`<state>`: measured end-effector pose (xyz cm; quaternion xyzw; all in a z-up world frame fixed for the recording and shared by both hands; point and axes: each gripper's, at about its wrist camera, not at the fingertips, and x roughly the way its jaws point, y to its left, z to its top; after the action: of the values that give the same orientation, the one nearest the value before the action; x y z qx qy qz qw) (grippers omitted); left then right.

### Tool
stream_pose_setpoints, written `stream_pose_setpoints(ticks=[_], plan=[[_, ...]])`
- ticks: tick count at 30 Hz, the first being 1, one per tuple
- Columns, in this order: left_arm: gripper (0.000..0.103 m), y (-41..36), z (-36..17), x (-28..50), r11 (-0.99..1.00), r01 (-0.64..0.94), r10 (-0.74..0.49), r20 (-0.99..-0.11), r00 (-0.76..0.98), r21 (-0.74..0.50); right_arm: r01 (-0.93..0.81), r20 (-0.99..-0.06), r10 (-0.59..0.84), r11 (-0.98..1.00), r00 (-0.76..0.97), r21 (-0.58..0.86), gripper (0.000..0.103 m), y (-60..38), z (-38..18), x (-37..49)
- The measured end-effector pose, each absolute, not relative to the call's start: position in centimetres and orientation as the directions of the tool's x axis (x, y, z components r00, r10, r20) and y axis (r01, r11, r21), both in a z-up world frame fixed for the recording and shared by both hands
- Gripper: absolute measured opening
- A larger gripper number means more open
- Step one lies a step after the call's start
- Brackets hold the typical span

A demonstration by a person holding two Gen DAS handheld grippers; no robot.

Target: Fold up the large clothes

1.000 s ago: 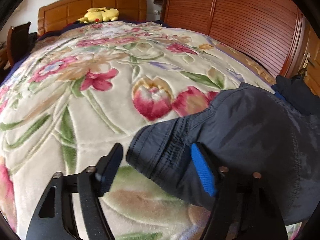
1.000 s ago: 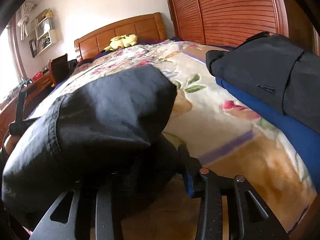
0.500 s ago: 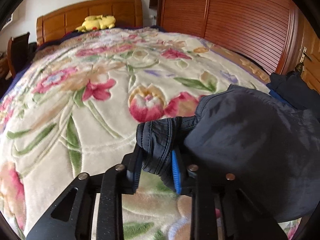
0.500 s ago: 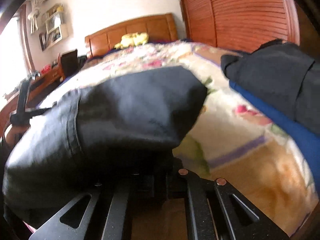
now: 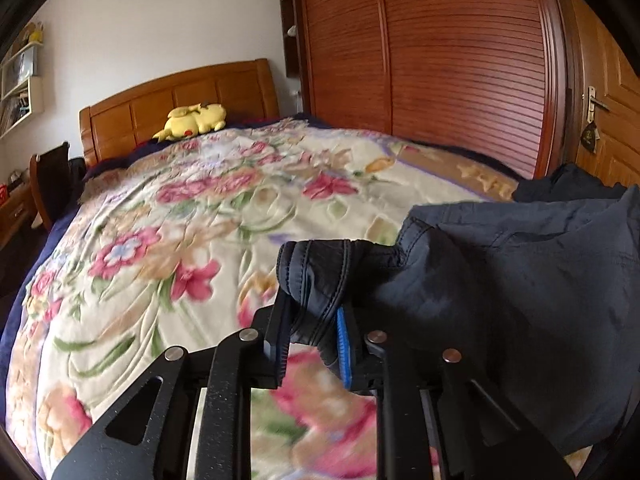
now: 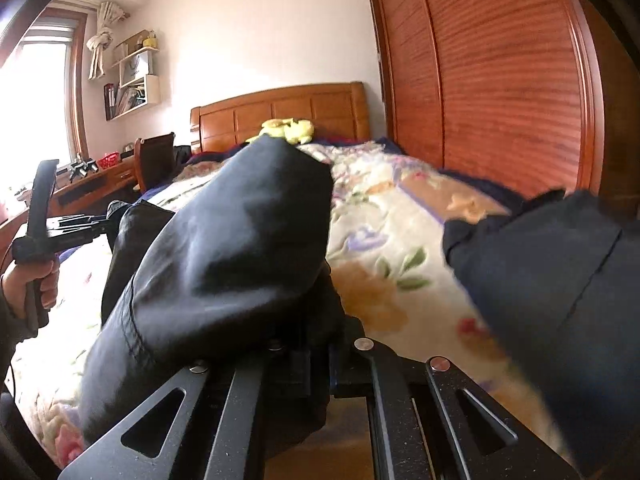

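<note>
A dark navy garment (image 5: pixel 500 300) is lifted above the floral bedspread (image 5: pixel 180 240). My left gripper (image 5: pixel 314 332) is shut on a bunched, stitched hem of it. My right gripper (image 6: pixel 312 356) is shut on another part of the same garment (image 6: pixel 224 264), which bulges over the jaws and hides the fingertips. The left gripper and the hand holding it show at the left edge of the right wrist view (image 6: pixel 40 216).
A pile of dark clothes (image 6: pixel 560 280) lies on the bed's right side, also in the left wrist view (image 5: pixel 568 184). A wooden headboard (image 5: pixel 176 104) with a yellow plush (image 5: pixel 196 118), a slatted wardrobe (image 5: pixel 460 60), a chair and desk (image 6: pixel 156 156) surround the bed.
My left gripper closed on the garment's hem. Both grippers then rose, lifting the garment off the bedspread, and the views tilted up toward the headboard.
</note>
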<state>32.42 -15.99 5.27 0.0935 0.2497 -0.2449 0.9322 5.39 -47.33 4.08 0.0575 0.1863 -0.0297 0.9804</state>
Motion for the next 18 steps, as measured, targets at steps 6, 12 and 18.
stream_pose_setpoints(ticks=[6, 12, 18], plan=[[0.020, -23.1, 9.6, 32.4, 0.834, 0.549, -0.464, -0.460, 0.757, 0.063, 0.127, -0.316, -0.114, 0.992, 0.942, 0.020, 0.004, -50.7, 8.2, 3.2], [0.019, -32.8, 15.1, 32.3, 0.766, 0.639, -0.562, -0.405, 0.721, 0.075, 0.268, -0.249, -0.263, 0.963, 0.932, -0.014, 0.004, -57.4, 12.6, -1.1], [0.019, -46.1, 18.8, 30.8, 0.660, 0.744, -0.668, -0.369, 0.646, 0.108, 0.448, -0.234, -0.448, 0.892, 0.863, -0.058, 0.004, -64.0, 14.6, -6.3]])
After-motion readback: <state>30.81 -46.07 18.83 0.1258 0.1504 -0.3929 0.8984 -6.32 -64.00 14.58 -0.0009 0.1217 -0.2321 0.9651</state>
